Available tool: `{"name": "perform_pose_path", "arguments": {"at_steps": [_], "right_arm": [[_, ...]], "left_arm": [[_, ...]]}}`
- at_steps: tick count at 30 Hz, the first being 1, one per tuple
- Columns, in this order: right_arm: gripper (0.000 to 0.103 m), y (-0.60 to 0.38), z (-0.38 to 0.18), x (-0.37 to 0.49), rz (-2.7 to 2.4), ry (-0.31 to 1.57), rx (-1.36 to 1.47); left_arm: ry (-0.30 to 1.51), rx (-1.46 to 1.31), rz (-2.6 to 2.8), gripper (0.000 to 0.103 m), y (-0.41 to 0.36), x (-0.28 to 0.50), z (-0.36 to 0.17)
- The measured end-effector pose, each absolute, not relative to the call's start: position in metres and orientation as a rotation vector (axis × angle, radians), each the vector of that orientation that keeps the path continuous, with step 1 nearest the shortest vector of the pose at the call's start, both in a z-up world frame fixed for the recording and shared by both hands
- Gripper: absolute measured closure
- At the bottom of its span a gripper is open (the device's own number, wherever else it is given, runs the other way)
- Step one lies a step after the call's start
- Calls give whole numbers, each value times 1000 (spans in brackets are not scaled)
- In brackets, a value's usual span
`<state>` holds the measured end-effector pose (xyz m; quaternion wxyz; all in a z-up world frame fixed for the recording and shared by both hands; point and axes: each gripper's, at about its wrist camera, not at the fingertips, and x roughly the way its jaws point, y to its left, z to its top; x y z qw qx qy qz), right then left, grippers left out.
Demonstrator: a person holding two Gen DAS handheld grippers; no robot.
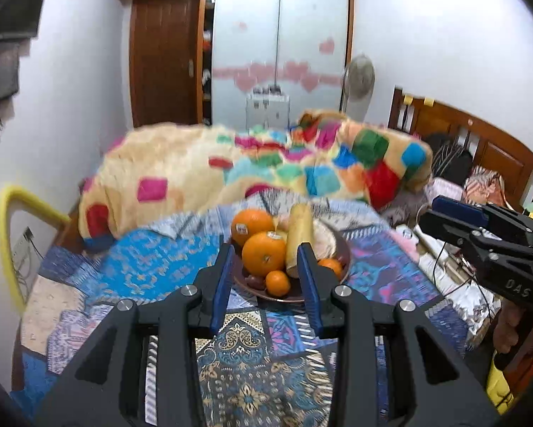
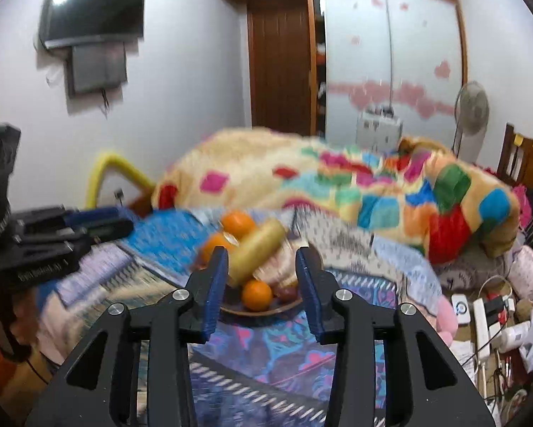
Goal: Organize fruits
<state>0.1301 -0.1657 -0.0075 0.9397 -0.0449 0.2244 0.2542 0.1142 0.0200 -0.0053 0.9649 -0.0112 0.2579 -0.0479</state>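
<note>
Your left gripper (image 1: 266,277) and right gripper (image 2: 262,281) both hang above the bed (image 1: 142,267) with jaws parted and nothing between the pads. The fruit already sits piled on the brown plate (image 1: 342,249): two large oranges (image 1: 264,252) at 10 o'clock, a pale long fruit (image 1: 300,235) lying across the middle, small oranges (image 1: 277,283) and a dark fruit (image 1: 255,281) at 6 o'clock. Judging by that, gathering looks mostly done; only tidying seems left.
</note>
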Motion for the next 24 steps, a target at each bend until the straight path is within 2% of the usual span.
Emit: {"name": "perform_pose_path", "arguments": {"at_steps": [3,5,10,13,17,20,24], "right_arm": [[65,-166,13,98,513,366,-76],[58,-169,26,73,509,299,-57],[52,-170,44,34,506,204,-24],[36,-174,49,18,497,167,-7],[24,-175,51,6,486,137,2],[11,-178,49,-1,465,117,4],[0,-179,48,-6,471,113,4]], "left_arm": [[443,-8,-81,61,14,83,13],[382,-6,-66,53,10,60,25],[263,-2,-40,41,4,12,46],[213,-8,-22,31,3,-10,54],[180,-27,-20,17,4,-27,58],[162,-33,-4,12,5,-36,60],[148,-36,6,2,5,-44,59]]}}
